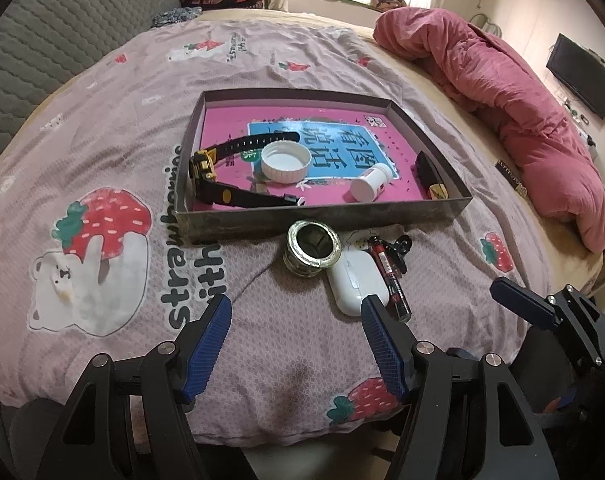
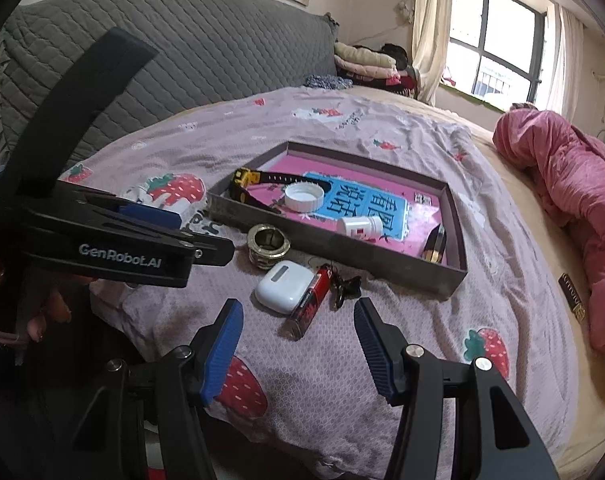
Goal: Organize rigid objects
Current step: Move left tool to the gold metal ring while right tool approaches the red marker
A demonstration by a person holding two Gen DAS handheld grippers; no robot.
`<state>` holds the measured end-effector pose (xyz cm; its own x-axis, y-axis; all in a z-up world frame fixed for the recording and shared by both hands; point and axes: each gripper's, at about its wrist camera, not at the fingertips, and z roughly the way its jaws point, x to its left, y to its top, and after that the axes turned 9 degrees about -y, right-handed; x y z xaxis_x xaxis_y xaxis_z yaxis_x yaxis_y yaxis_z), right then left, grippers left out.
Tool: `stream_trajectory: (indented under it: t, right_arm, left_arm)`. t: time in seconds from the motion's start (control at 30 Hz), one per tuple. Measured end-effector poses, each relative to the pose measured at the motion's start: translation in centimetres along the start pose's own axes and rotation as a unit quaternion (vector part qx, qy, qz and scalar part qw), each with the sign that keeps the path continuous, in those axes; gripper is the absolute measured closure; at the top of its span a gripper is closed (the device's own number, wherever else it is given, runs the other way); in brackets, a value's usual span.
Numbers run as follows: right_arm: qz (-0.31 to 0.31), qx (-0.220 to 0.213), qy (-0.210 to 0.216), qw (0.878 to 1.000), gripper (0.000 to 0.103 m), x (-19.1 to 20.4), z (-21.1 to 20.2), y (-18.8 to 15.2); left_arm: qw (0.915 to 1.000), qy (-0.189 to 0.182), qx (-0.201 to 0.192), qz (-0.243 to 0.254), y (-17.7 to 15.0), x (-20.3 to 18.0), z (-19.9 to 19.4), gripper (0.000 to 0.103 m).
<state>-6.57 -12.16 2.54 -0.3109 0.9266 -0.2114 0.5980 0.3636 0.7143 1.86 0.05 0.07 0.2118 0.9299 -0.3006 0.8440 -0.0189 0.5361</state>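
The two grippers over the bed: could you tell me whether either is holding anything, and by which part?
Nothing is held. The left gripper and the right gripper both stand open and empty above the blanket.

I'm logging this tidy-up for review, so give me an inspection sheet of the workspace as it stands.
Surface: bed cover with strawberry print, wrinkled.
Job's things, in the box: watch, white lid, small white bottle on its side, dark gold-tipped item by the right wall.
Job's things, outside in front of the box: metal-rimmed jar, white earbud case, red cylinder, black clip.
Clutter: a dark patterned strip beside the pink duvet.
Grippers: left gripper open, empty; right gripper open, empty, both short of the loose items.
Cables: nothing seen.
Surroundings: grey quilted headboard, folded clothes, window, wall screen.
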Motion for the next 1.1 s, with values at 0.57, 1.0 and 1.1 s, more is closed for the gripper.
stream_trajectory:
  t: [0.57, 1.0, 1.1]
  right_arm:
    - [0.024, 0.048, -0.009, 0.999, 0.046, 0.0, 4.5, -0.4]
    - [0.03, 0.061, -0.009, 0.998, 0.054, 0.0, 6.0, -0.3]
    - [0.03, 0.064, -0.008, 0.997, 0.059, 0.0, 6.4, -0.3]
  left_arm:
    - [0.9997, -0.011, 0.011, -0.016, 1.0, 0.9, 3.8, 0.034]
    - [0.9997, -0.007, 0.016, -0.015, 1.5, 0.9, 5.6, 0.034]
    - [0.9997, -0.007, 0.017, -0.017, 1.6, 1.0, 5.8, 0.034]
